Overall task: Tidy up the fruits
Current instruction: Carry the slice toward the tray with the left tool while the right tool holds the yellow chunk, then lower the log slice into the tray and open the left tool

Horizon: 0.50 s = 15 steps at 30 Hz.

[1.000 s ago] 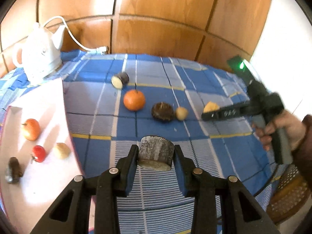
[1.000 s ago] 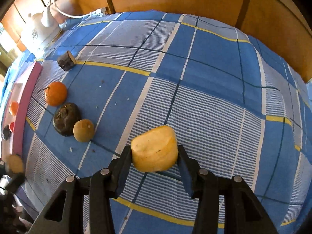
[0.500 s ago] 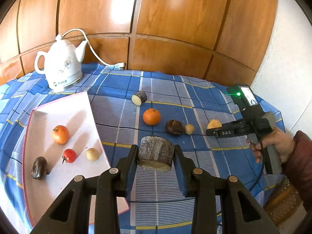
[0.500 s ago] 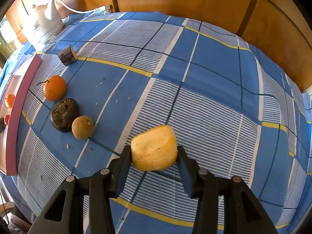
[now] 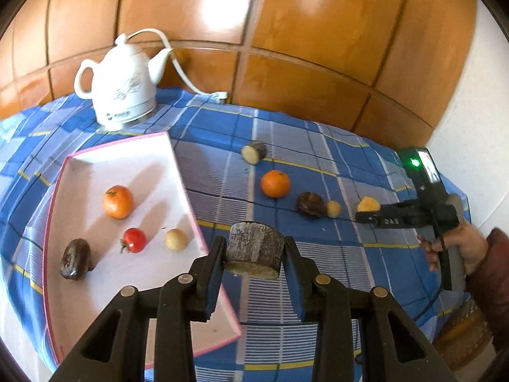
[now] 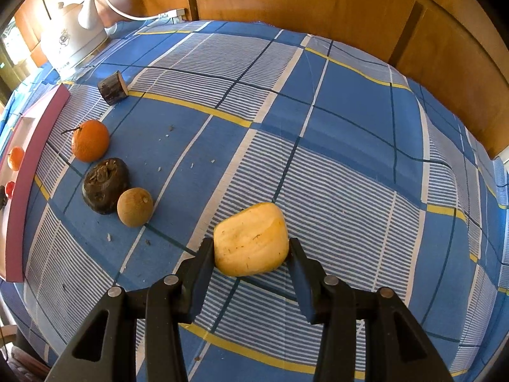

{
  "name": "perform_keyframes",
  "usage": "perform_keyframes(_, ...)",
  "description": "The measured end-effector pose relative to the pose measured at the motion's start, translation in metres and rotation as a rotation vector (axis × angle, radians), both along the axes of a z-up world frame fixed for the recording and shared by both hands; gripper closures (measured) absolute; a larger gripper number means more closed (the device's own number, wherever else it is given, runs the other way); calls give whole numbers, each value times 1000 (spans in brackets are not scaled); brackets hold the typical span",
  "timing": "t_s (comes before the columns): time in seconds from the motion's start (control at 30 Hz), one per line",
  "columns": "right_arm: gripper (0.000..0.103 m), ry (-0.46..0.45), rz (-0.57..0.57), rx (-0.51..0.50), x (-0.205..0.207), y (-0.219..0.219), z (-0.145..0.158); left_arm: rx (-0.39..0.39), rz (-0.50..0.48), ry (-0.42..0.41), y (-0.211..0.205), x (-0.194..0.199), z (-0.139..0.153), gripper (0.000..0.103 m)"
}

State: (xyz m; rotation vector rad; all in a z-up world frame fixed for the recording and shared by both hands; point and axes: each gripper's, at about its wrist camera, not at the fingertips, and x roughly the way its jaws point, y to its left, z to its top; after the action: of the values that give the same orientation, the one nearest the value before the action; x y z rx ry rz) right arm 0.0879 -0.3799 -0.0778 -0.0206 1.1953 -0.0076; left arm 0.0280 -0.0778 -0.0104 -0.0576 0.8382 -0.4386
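From the left wrist, the left gripper (image 5: 253,262) pinches a dark-skinned cut chunk (image 5: 253,250), pads pressed to its sides, held clear of the checked cloth (image 5: 318,273) just right of the pink-rimmed tray (image 5: 178,165), apparently on its way to join the fruit already sorted there: an orange (image 5: 117,201), a red fruit (image 5: 134,240), a small pale fruit (image 5: 176,239) and a dark wrinkled one (image 5: 75,258). The chunk is stubby, bark-rough on its side, pale yellow on its cut face. Right of the tray an orange (image 5: 275,183), a second dark chunk (image 5: 253,152) and two small fruits wait on the cloth. From the right wrist, the right gripper (image 6: 251,251) clamps a peeled yellow piece (image 6: 250,238), blocky, smooth and flecked, well right of the tray (image 6: 19,222), seemingly waiting its turn.
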Motion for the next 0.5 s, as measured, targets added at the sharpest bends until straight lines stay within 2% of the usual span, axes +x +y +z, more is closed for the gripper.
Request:
perform_keyframes(0.27, 57, 0, 3, -10, -2, 2, 0, -70, 182, 40, 84, 41, 0, 67)
perform_keyframes(0.4, 57, 1, 5, -12, -2, 3, 0, -60, 285, 50, 125, 75, -3, 67)
perform_keyframes(0.5, 57, 1, 4, -12, -1, 2, 2, -39, 324, 73, 139, 99, -11, 67)
